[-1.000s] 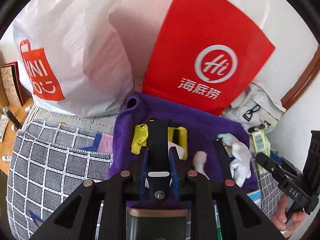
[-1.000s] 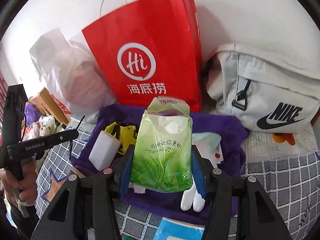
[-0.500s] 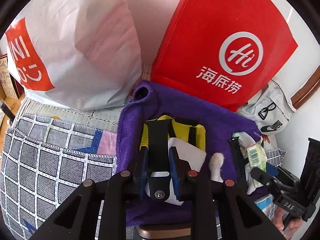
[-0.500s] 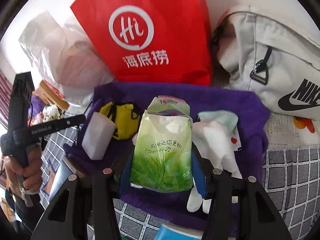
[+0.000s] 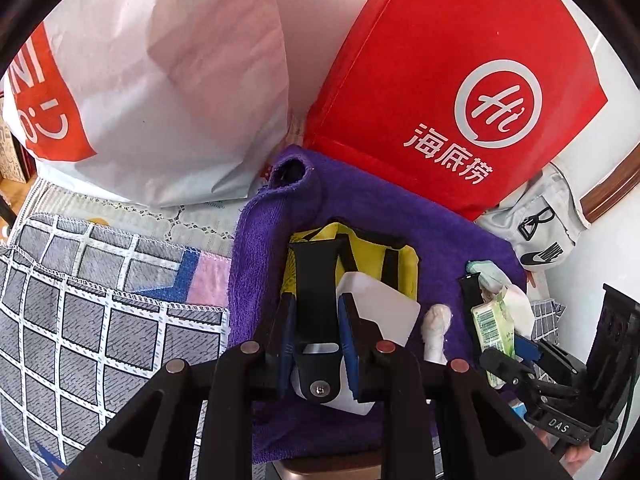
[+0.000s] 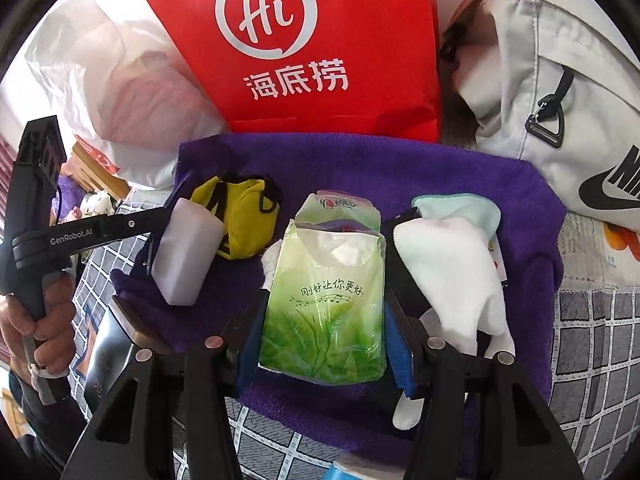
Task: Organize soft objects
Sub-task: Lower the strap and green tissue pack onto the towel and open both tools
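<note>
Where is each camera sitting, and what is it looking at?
Left wrist view: sits on the left gripper, looking down along its fingers at the purple towel; those fingers and the other gripper show.
Right wrist view: sits on the right gripper, looking down at the green plastic tissue pack between its fingers; the person's left hand shows.
Both share the towel, the yellow fabric pouch, the white foam block and the red paper bag.

Purple towel [image 6: 440, 168] lies on checked bedcover [image 6: 592, 344].
</note>
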Tool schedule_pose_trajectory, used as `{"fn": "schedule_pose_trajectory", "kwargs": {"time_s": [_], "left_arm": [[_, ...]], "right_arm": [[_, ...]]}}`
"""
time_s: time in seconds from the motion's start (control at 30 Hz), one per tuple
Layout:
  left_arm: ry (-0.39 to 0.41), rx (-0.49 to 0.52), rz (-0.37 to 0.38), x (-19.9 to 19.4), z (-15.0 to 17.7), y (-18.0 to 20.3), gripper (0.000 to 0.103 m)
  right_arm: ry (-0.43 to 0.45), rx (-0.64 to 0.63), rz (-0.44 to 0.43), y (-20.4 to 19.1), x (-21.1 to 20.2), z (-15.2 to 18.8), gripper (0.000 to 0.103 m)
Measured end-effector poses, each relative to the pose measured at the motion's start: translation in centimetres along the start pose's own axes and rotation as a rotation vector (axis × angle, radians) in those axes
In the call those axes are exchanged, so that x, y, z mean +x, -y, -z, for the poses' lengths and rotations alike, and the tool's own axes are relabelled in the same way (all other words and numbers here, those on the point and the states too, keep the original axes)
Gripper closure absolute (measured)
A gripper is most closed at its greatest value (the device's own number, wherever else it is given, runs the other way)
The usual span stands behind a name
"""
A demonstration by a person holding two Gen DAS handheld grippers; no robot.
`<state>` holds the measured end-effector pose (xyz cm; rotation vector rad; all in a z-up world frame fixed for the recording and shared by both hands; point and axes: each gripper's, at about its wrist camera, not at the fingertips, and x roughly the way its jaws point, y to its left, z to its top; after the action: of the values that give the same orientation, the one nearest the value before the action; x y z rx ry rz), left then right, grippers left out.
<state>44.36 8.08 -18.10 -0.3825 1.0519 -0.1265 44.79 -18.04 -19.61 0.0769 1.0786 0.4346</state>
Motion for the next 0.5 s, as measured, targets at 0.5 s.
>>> {"fn": "schedule_pose_trajectory", "kwargs": {"time_s": [0.5], "left_arm": [[0.01, 0.015, 0.018, -2.2, -0.1, 0.3, 0.07]], "right_arm": [[0.109, -0.024, 0.023, -1.5, -3.5, -0.1, 0.028]]}}
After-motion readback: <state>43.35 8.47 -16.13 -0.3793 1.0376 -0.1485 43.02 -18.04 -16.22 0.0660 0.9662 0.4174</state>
